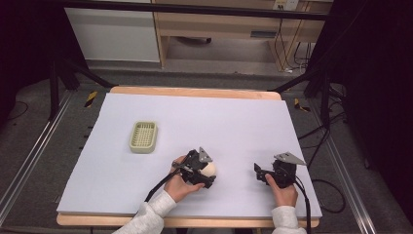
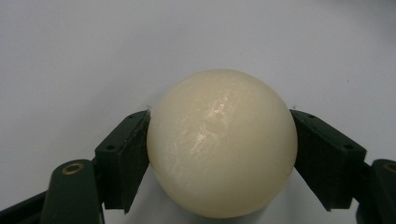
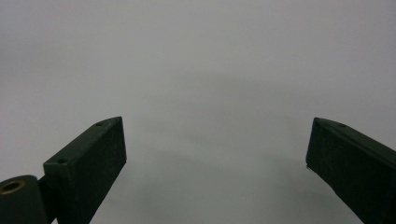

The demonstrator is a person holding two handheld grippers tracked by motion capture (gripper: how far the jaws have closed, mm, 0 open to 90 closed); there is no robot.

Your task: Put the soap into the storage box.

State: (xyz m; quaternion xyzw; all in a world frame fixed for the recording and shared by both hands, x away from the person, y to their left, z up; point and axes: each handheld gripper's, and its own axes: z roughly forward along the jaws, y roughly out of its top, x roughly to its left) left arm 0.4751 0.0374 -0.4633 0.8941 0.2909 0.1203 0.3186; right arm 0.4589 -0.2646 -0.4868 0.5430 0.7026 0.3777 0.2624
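A cream, egg-shaped soap bar (image 2: 222, 142) sits between the two jaws of my left gripper (image 2: 219, 140), and both jaws press its sides. From above, the same soap bar (image 1: 210, 168) and left gripper (image 1: 207, 171) are near the table's front middle. My right gripper (image 1: 260, 171) is at the front right, low over the sheet. Its jaws (image 3: 217, 154) stand wide apart with bare grey surface between them. A pale green slatted soap dish (image 1: 143, 137) lies to the left of centre, well away from both grippers.
A light grey sheet (image 1: 219, 122) covers the wooden table. Black cables trail from both grippers toward the front edge. Black frame legs and floor rails flank the table.
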